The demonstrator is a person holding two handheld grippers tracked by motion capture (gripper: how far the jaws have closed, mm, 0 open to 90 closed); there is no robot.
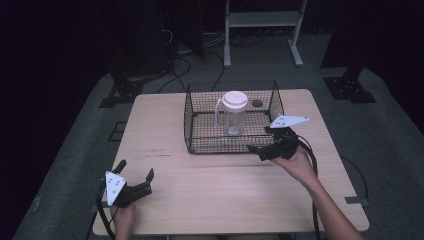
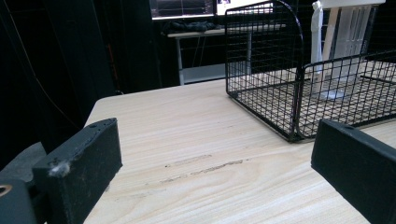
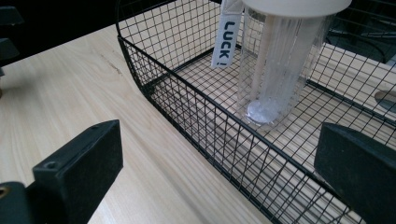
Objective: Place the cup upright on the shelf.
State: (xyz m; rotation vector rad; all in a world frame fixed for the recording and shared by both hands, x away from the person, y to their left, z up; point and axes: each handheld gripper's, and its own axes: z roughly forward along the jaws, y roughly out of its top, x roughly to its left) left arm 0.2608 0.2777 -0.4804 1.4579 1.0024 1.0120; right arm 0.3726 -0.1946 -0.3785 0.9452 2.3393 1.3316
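Nearest, the left gripper (image 1: 136, 173) is resting on the table's (image 1: 225, 190) near-left corner, jaws spread wide and empty. Farther right, the right gripper (image 1: 264, 140) is hovering open at the wire basket's (image 1: 188, 125) near-right corner. Inside the basket, a clear bottle (image 1: 234, 114) is standing upright.

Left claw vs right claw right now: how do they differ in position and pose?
The left claw sits near the table's front left corner, far from the wire basket; the right claw is at the basket's front right corner. The left claw points at the bare tabletop; the right claw faces the clear lidded cup in the basket. Both are open and hold nothing.
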